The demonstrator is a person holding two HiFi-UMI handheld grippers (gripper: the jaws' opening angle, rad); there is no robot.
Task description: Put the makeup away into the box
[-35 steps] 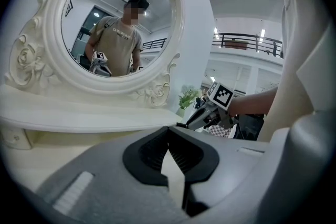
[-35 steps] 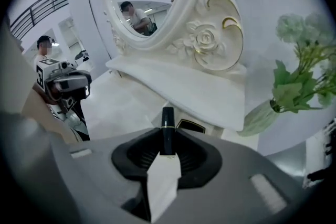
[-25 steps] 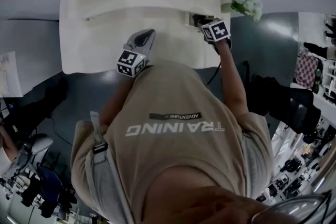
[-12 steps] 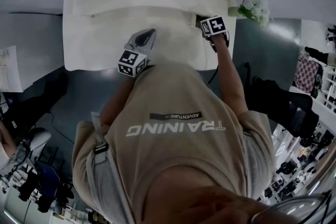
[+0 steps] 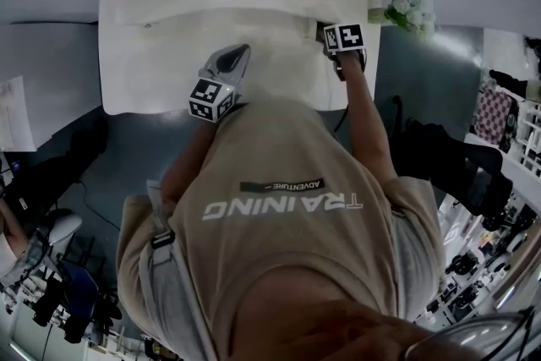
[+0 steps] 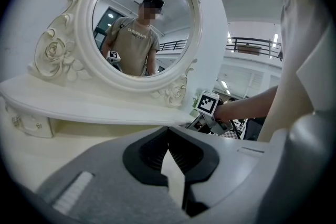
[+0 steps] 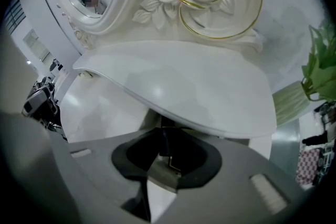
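Well, nearest to me my shirt (image 5: 279, 207) fills the lower half of the head view, and both forearms reach past it to the white table (image 5: 161, 55). My left forearm (image 5: 190, 156) runs toward 11 o'clock, with the left gripper (image 5: 237, 57) held almost level over the tabletop, nose toward 12. Its jaws stand a little apart, and only a pale wedge of tabletop shows between them.

My right forearm (image 5: 368, 123) stretches straighter, toward 1 o'clock. The right gripper (image 5: 343, 38) tips steeply down at the table's far right corner, its marker cube facing up. Those jaws are parted too. At the far end of their gap, at 12 o'clock from the pads, stands a dark slim piece (image 7: 163, 141) with a small metal bit (image 7: 173, 164) at its foot, just under the lip of the shelf (image 7: 199, 92). Whether the pads press on it I cannot make out, nor whether it is makeup or part of the box.

Beyond, the shelf carries a round mirror (image 6: 142, 23) in a carved rose frame at 12 o'clock. Pale flowers (image 5: 404, 10) sit at 2 o'clock off the table's end, over a dark floor (image 5: 423, 72), with cluttered racks (image 5: 516, 123) at 3 o'clock.
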